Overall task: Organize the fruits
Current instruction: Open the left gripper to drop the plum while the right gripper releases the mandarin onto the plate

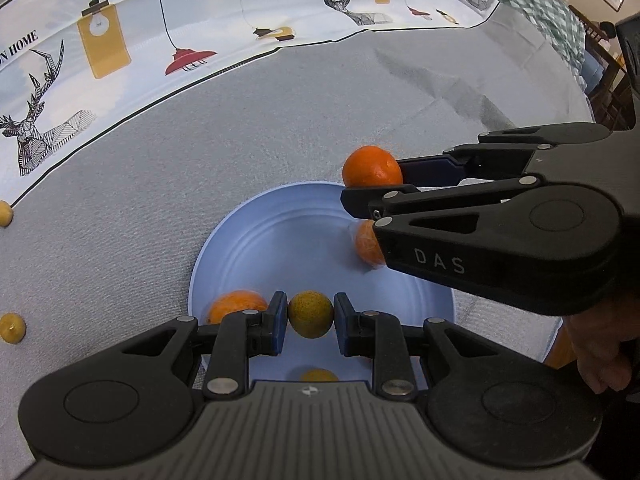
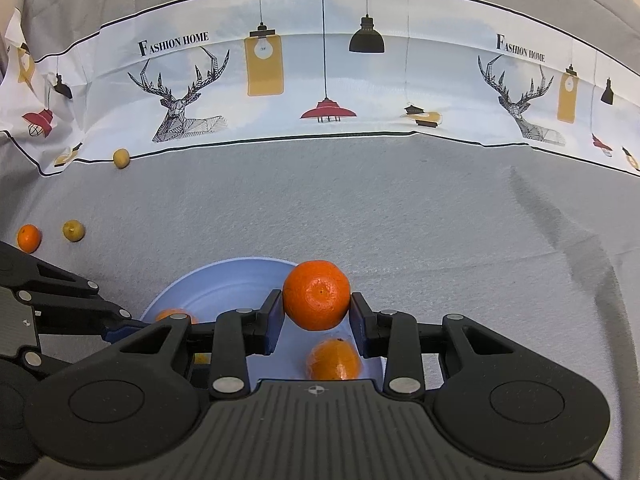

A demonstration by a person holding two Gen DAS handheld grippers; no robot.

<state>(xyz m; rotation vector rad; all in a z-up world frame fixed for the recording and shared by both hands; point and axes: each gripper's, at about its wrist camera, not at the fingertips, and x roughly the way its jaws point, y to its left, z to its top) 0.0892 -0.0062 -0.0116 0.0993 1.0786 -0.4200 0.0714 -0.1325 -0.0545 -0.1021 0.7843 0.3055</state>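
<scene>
My left gripper (image 1: 310, 315) is shut on a small yellow-green fruit (image 1: 310, 314), held just above the pale blue plate (image 1: 280, 240). My right gripper (image 2: 317, 307) is shut on an orange (image 2: 317, 295) over the plate's (image 2: 224, 284) far right rim; this same orange (image 1: 372, 168) shows in the left wrist view, where the right gripper (image 1: 374, 176) reaches in from the right. In the plate lie an orange (image 1: 236, 306) at the left, another (image 1: 368, 246) under the right gripper, and a fruit (image 1: 319, 376) half hidden by my left gripper.
Loose on the grey cloth at the left are two yellow fruits (image 2: 73, 230) (image 2: 121, 157) and a small orange (image 2: 29, 237). A printed cloth with deer and lamps (image 2: 320, 80) stands along the back. A hand (image 1: 600, 364) holds the right gripper's grip.
</scene>
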